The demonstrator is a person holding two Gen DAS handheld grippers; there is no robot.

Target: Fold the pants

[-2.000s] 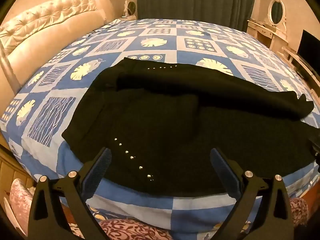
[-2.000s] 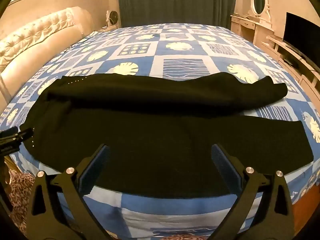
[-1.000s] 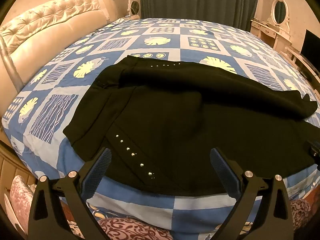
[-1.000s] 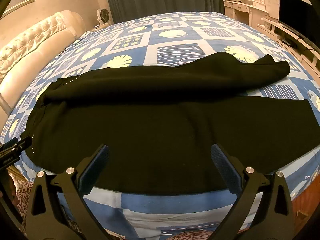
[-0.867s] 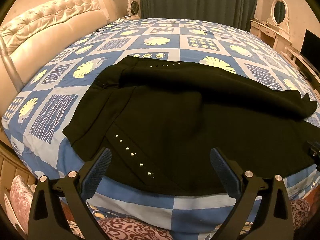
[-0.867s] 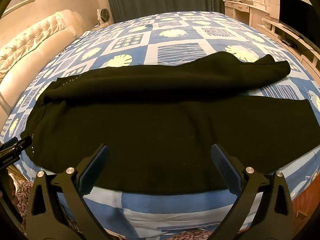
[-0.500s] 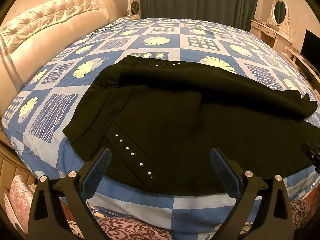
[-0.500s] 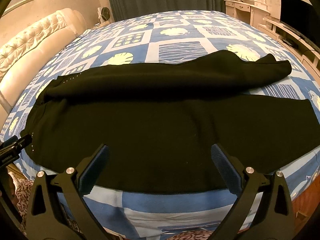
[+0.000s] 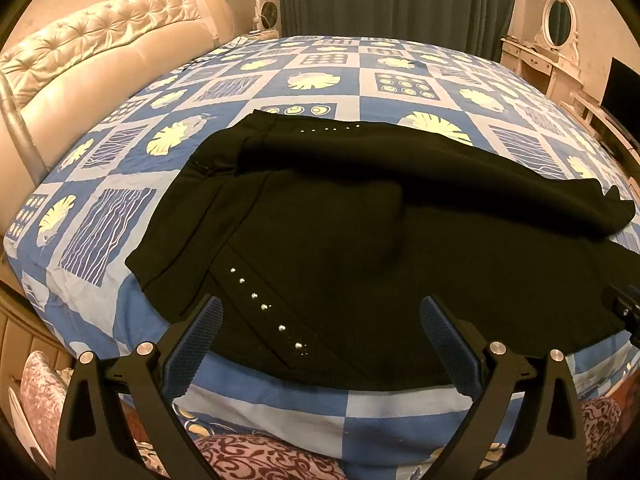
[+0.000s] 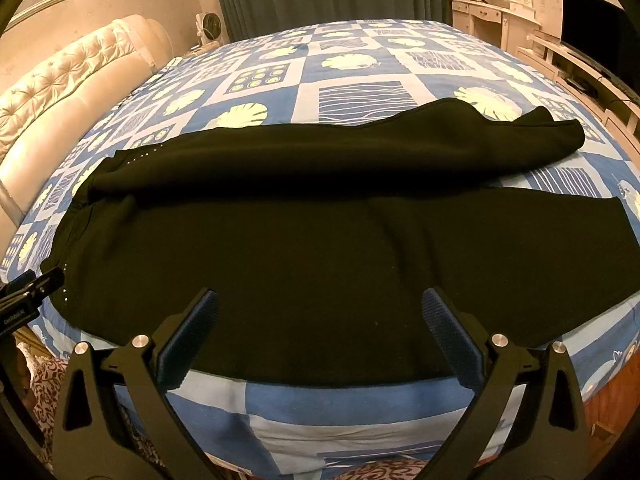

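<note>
Pants point(image 9: 360, 248) flat on bed point(image 9: 304, 80); grippers point(image 9: 320, 336) open

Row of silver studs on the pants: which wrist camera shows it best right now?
The left wrist view. There the row of silver studs runs diagonally across the black pants, just ahead of the open left gripper, each stud distinct. The right wrist view shows only tiny specks at the far left edge of the pants.

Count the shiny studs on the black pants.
About 12 visible on the pants: a diagonal row of six near the left gripper, roughly six along the far edge. More may be hidden.
</note>
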